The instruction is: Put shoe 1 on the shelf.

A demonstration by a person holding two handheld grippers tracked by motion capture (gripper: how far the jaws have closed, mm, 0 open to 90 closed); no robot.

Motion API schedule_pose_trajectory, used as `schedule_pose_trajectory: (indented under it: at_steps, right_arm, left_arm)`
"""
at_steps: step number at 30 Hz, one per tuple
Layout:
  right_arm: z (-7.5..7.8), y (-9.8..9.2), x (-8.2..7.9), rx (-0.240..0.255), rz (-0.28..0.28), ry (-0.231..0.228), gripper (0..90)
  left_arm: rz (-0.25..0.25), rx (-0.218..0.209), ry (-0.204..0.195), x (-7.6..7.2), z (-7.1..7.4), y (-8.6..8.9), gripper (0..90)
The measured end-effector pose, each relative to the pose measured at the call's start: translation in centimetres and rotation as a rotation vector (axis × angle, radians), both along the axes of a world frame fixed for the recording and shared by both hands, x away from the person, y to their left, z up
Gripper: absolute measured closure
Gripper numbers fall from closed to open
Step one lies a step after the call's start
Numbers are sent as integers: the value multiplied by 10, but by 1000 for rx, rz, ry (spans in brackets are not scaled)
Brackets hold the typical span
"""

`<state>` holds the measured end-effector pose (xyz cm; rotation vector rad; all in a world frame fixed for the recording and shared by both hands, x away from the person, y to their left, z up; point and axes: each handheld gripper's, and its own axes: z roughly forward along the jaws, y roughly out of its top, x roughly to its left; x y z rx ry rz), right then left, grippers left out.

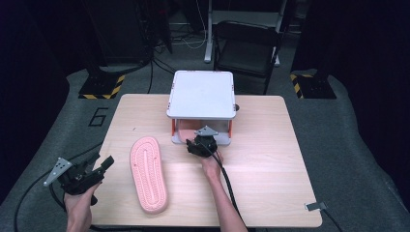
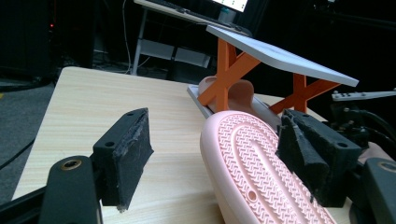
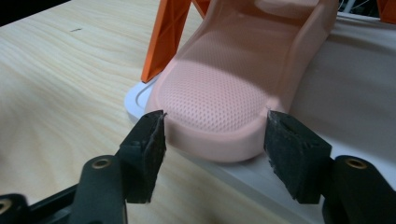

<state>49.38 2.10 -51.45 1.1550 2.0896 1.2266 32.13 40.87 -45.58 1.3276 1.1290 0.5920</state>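
Table (image 1: 270, 159): pale wood-grain top with rounded corners, lit evenly from above; it stood beneath both hand-held grippers.
Floor (image 1: 348, 130): grey carpet with a large dark "6" (image 1: 98, 116) marked on it, off to the far left of the left-hand gripper.
Stand feet (image 1: 102, 87): two black bases edged in yellow-and-black hazard stripes, beyond the table's far corners, the second one (image 1: 309, 84) on the right.
Folding chair (image 1: 246, 46): black, well beyond the right-hand gripper.
White frame leg (image 1: 209, 29): upright beside the chair, with loose cables around it on the floor.
Surroundings: dark curtains or walls on both sides; the room's edges lay in shadow.
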Motion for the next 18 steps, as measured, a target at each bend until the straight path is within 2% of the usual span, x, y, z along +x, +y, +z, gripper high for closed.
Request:
schedule_pose_trajectory:
  at_steps: [3, 5, 6, 8, 9, 10, 12, 13, 14, 15, 16, 18]
  right_arm:
    - [7, -5, -6, -7, 17, -23, 324]
    - [20, -15, -15, 13, 16, -39, 269]
    - [34, -27, -27, 36, 19, -83, 239]
    - [40, -32, -32, 40, 21, -99, 215]
    - [53, -46, -46, 34, 20, -140, 163]
    - [60, -57, -55, 13, 26, -156, 158]
    - [64, -63, -61, 3, 26, -171, 157]
    - [72, -87, -79, 22, 18, -200, 154]
    - [72, -87, -79, 22, 18, -200, 154]
    - [74, -95, -84, 36, 9, -207, 154]
    - [78, -123, -100, 55, -34, -205, 154]
    - [79, -128, -103, 52, -41, -208, 155]
  left_arm:
    - [6, -7, -5, 0, 0, 0, 254]
    - [2, -4, 0, 0, 0, 1, 254]
    - [0, -2, 2, 0, 0, -1, 254]
    - [-4, 1, 0, 1, 0, -2, 254]
    - [-8, 7, 4, 1, 0, -3, 253]
    - [-5, 8, 2, 1, 0, -3, 254]
    - [-8, 13, 3, 1, 0, -3, 253]
    - [-5, 15, 5, 1, -1, -4, 253]
    - [-5, 15, 5, 1, -1, -4, 254]
    - [-5, 15, 4, 1, -1, -4, 254]
    - [-2, 15, 6, 1, -2, -5, 253]
    - [-4, 15, 8, 0, -2, -5, 254]
